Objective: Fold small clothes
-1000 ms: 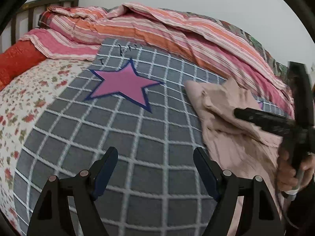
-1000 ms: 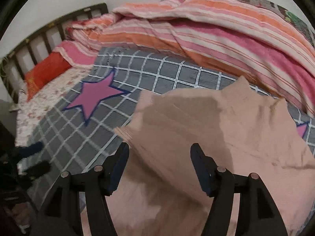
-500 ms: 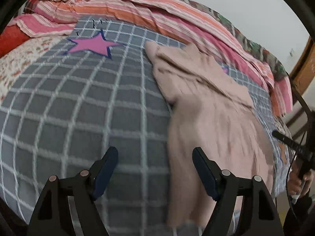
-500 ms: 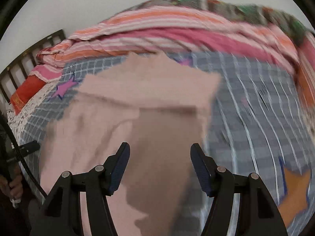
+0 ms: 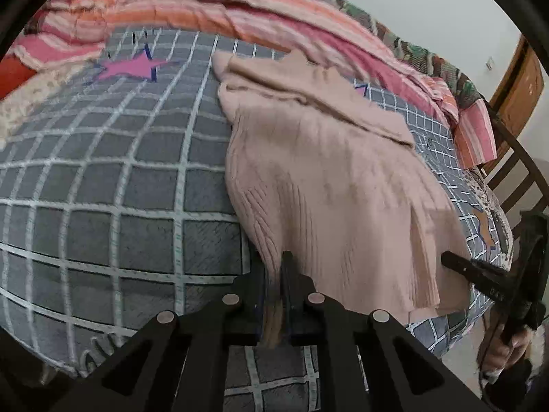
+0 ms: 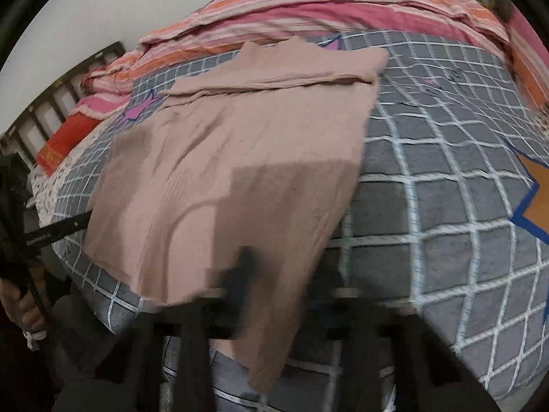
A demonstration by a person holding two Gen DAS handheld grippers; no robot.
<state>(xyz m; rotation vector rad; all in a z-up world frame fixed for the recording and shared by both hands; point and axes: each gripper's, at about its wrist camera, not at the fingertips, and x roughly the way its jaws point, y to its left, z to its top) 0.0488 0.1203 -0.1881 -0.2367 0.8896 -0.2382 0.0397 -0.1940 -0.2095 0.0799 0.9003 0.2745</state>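
**Both grippers at near hem, garment runs away toward quilt**

Pink knit top [image 5: 329, 171] lies flat on grey checked bedspread [image 5: 103, 178], long axis running from near bed edge to striped quilt [image 5: 274, 10]; far end already folded over. Left gripper [image 5: 279, 295] is pinched on the near-left hem corner. Right gripper [image 6: 274, 274] sits at near-right hem, blurred and covered by cloth: grip can't be told. Both equally near; likely next move carries the hem away toward the far end.

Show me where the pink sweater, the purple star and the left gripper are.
pink sweater [image 5: 329, 178], left wrist view, middle of its ribbed body.
purple star [image 5: 132, 68], left wrist view, star's centre.
left gripper [image 5: 276, 285], left wrist view, between the fingertips, shut on the hem.
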